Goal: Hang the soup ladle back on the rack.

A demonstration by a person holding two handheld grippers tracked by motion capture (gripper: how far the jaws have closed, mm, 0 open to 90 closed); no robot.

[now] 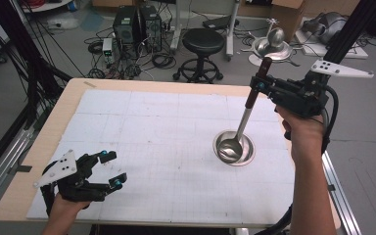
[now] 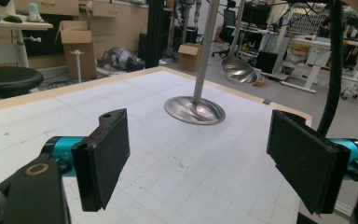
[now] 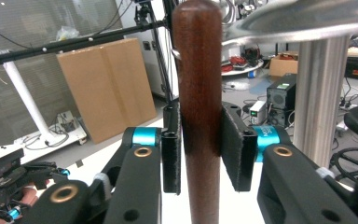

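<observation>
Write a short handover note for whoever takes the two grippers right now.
Right gripper: jaws on either side of the ladle's wooden handle; pads look to be on it, though the grip looks light.
Left gripper: open, nothing between the jaws, resting near the front left of the table.
Ladle: tilted, its scoop down in the metal bowl on the white gridded mat.
Done: ladle reached into the bowl.
Left: probably finish the ladle work, lift it out or set it down, then free the handle.

Gridded white table [image 1: 142, 147], steel bowl [image 1: 245, 155] upon it
</observation>
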